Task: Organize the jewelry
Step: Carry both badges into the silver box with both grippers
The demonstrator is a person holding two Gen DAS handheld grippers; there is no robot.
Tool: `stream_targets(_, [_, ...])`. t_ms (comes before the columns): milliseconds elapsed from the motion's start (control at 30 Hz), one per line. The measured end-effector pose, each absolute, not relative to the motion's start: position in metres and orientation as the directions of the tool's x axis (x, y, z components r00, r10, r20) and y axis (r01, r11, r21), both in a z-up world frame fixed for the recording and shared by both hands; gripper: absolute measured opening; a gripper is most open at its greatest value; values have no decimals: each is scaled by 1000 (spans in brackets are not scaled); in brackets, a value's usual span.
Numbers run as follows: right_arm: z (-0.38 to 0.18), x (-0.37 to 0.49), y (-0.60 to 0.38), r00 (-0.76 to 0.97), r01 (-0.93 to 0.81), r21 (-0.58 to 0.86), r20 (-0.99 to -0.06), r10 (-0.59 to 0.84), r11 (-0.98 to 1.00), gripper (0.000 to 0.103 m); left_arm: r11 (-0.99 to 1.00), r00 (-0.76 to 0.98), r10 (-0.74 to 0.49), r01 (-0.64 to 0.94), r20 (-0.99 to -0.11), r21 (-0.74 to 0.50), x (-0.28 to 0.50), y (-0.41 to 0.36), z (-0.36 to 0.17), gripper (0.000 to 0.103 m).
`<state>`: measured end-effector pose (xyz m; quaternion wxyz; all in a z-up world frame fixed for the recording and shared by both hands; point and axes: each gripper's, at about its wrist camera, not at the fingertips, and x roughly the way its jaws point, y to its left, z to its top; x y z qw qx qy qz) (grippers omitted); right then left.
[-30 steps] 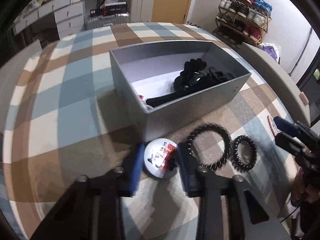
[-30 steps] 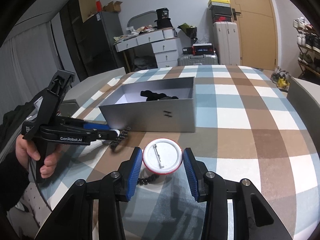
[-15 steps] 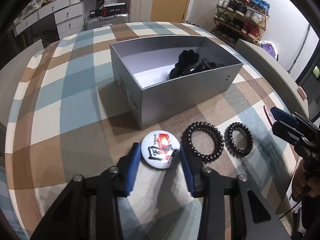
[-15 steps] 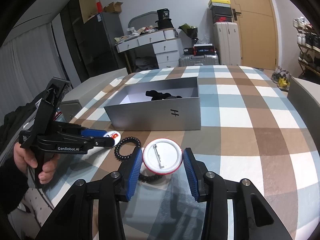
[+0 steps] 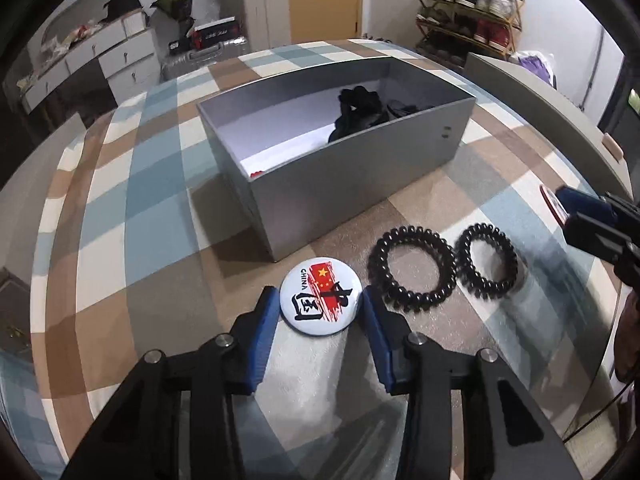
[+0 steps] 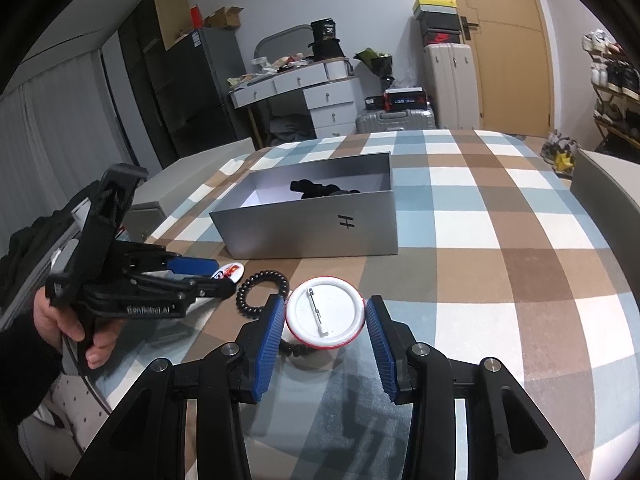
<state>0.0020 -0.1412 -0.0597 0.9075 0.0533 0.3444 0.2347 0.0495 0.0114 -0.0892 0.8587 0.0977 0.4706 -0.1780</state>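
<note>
Pulled back from the grey box (image 5: 360,184), the left gripper (image 5: 320,312) now brackets a flag badge (image 5: 321,295) lying on the checked cloth (image 5: 120,200), its jaws closing, pads not visibly pressing. Only the right view shows the right gripper (image 6: 325,320) clamped on a pin-back badge (image 6: 325,316), which hides part of one coil hair tie (image 6: 262,292). Two ties (image 5: 412,270) lie at the flag badge's three o'clock; the box's black contents are indistinct.

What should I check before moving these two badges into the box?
1. Left gripper jaws closing around flag badge; firm grip: cannot tell.
2. Right gripper shut on pin-back badge: ok.
3. Grey box open, bare floor space left: ok.
4. Larger hair tie and smaller hair tie outside left gripper's jaws: ok.
</note>
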Motion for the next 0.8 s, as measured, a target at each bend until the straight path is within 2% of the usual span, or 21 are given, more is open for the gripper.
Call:
stream_targets(367, [-53,0,-142,658,-395,262,-588,470,880,41,914,512,-258,404,-819,-36,30,16,-70,37])
stream_targets(633, [-28,19,-143,649,-419,329,-543,533,846,41,913,603,-341,396,-721,-100,21,21,-19,37])
stream_targets(800, [3,43,-139,644,-448,376,-494,584,811,41,916,635,-354,385,-687,-117,43,20,-2,37])
